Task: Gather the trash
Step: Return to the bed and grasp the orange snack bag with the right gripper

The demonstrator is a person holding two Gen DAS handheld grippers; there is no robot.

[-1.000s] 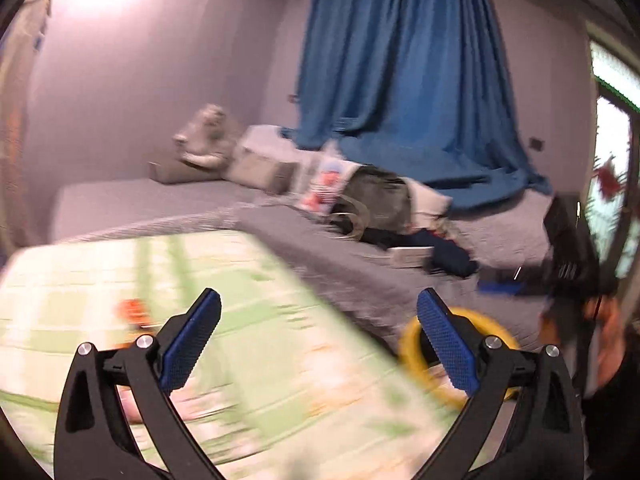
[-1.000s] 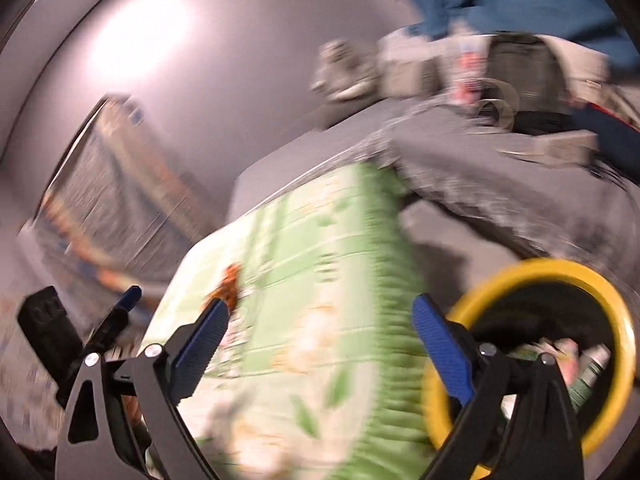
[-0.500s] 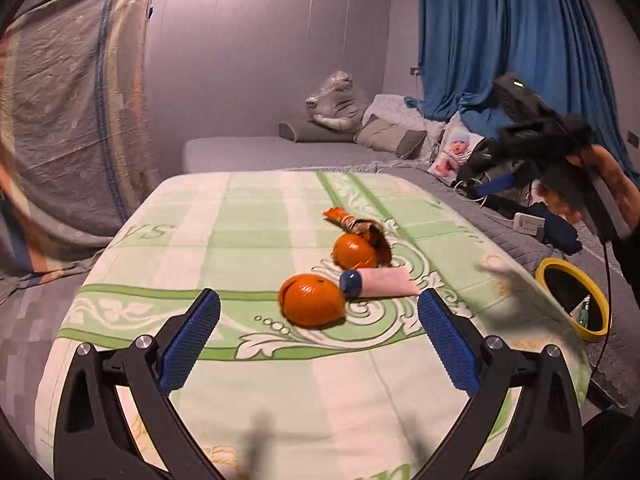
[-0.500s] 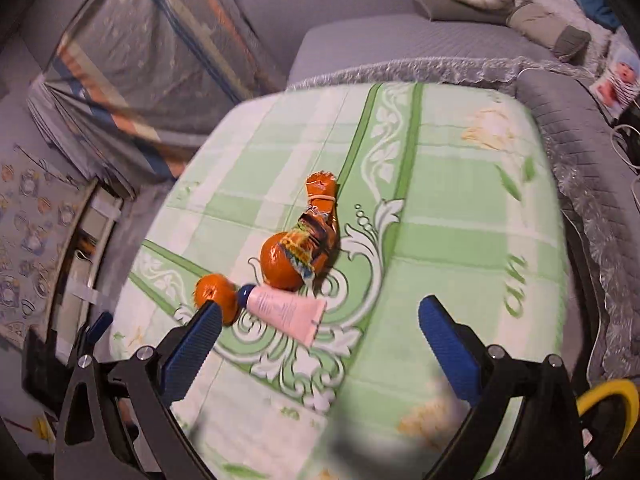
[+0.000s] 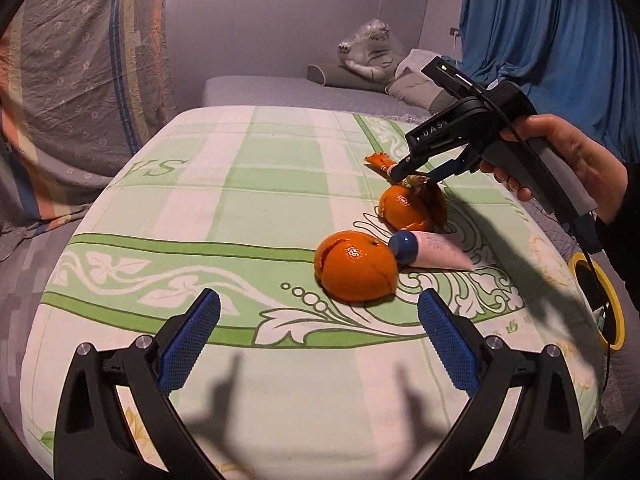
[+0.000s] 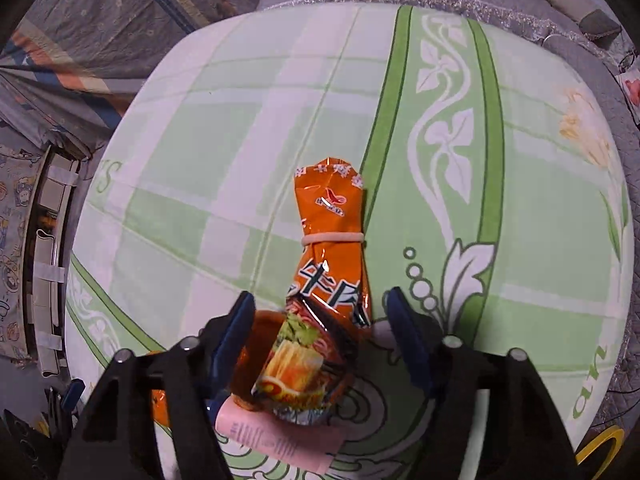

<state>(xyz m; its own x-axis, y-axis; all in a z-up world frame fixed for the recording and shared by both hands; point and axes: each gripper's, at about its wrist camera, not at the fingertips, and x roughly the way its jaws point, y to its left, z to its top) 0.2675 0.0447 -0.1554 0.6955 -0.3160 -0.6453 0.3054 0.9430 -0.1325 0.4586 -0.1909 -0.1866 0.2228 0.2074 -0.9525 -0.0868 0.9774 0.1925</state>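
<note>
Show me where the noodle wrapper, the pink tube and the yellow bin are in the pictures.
noodle wrapper [image 6: 328, 280]: right wrist view, on its printed middle below the rubber band.
pink tube [image 5: 438, 254]: left wrist view, on its pink body beside the blue cap.
yellow bin [image 5: 614, 312]: left wrist view, on its yellow rim.

An orange noodle wrapper [image 6: 324, 300], printed with a picture of a noodle dish and cinched near its top by a pale rubber band [image 6: 333, 237], is laid lengthwise on the green-and-white patterned cloth. Its lower, wider end is draped over an orange peel [image 5: 406, 210]. A second orange peel [image 5: 354, 266], hollow and split along its skin, is set nearer the cloth's front edge. A pink tube [image 5: 434, 252] with a dark blue cap is laid flat between the two peels, its cap touching the nearer one.
</note>
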